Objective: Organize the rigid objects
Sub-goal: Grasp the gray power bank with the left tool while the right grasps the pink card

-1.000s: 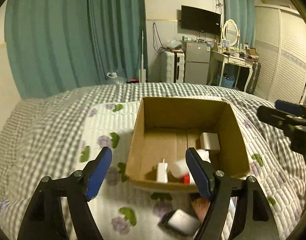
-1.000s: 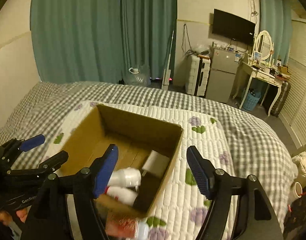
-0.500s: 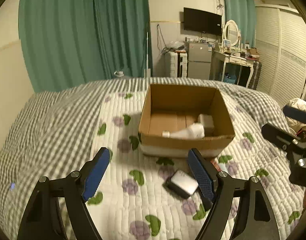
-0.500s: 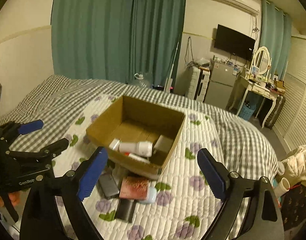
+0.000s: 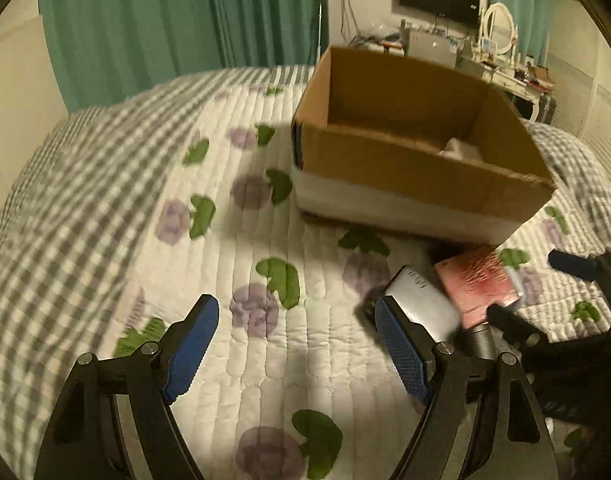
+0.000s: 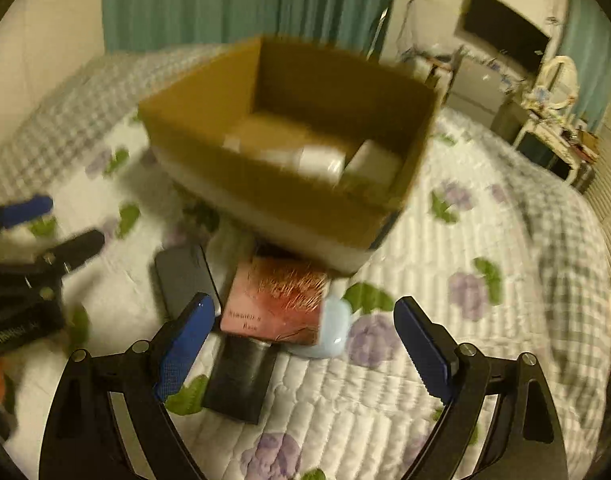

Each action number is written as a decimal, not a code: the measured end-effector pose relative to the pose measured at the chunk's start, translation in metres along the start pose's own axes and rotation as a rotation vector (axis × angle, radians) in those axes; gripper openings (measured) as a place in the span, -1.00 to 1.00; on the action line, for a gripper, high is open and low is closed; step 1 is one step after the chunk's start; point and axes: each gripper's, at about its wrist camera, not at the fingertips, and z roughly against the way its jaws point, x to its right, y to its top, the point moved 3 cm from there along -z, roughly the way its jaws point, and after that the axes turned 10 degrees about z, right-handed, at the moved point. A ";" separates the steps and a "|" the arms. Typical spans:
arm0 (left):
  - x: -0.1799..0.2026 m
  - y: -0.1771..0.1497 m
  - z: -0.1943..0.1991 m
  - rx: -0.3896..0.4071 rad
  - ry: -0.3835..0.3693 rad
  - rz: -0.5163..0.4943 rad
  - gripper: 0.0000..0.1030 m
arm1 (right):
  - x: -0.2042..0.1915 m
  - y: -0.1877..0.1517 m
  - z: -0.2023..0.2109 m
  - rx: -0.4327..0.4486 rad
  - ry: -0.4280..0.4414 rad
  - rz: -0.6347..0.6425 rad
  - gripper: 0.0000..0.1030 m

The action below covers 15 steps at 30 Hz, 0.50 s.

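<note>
My right claw [image 6: 301,344] hangs released, jaws spread wide and gripping nothing; framed between them, low in the middle of the right view, lies the pink box [image 6: 275,302], with a pale blue case [image 6: 331,332] touching its right side, a black block [image 6: 241,380] below it and a dark flat case [image 6: 181,276] to its left; my left claw [image 5: 295,348] is equally slack over the quilt [image 5: 241,256]. The cardboard box [image 6: 273,196] fills the upper centre (some white things already lie inside, blurred). I judge this the reach for the next piece; closing squarely on the pink box, then lifting it over the near wall, is what comes next.
</note>
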 end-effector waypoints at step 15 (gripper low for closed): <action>-0.009 -0.007 -0.024 -0.064 0.026 0.035 0.61 | -0.018 -0.002 -0.056 -0.057 0.001 0.086 0.63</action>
